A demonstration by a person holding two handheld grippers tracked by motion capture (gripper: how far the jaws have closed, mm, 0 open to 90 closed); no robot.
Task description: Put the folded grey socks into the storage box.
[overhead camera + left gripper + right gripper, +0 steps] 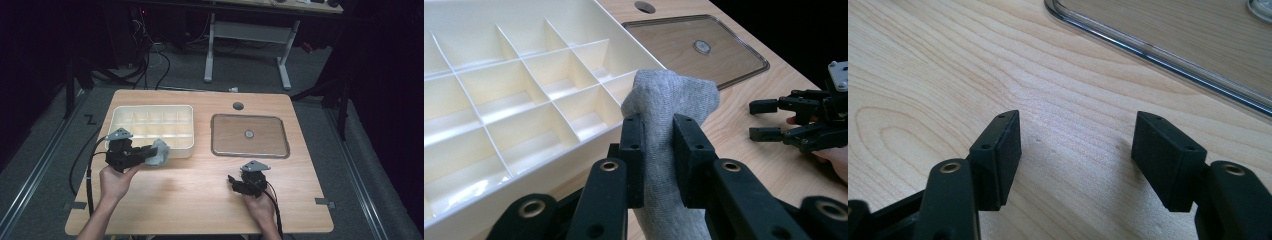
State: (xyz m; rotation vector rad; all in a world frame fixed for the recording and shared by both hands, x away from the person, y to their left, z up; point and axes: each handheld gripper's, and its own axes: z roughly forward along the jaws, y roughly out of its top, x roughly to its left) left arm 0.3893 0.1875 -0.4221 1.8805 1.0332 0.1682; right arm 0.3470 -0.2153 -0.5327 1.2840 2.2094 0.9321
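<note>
Gripping a grey sock (667, 100), the left gripper (659, 150) is squeezing the fabric between its 2 black pads, with the bunched end of the sock sticking out past the jaws. In the high view the left gripper (145, 154) is holding the sock (159, 153) just in front of the near right corner of the cream compartment box (115, 116), above the wooden table (190, 200). The box (454, 215) is showing its dividers in the left gripper view. The right gripper (1075, 150) is standing wide apart with nothing between its jaws, just over the bare table. In the high view this right gripper (235, 182) is sitting near the front of a clear lid (216, 150) lying flat on the table.
</note>
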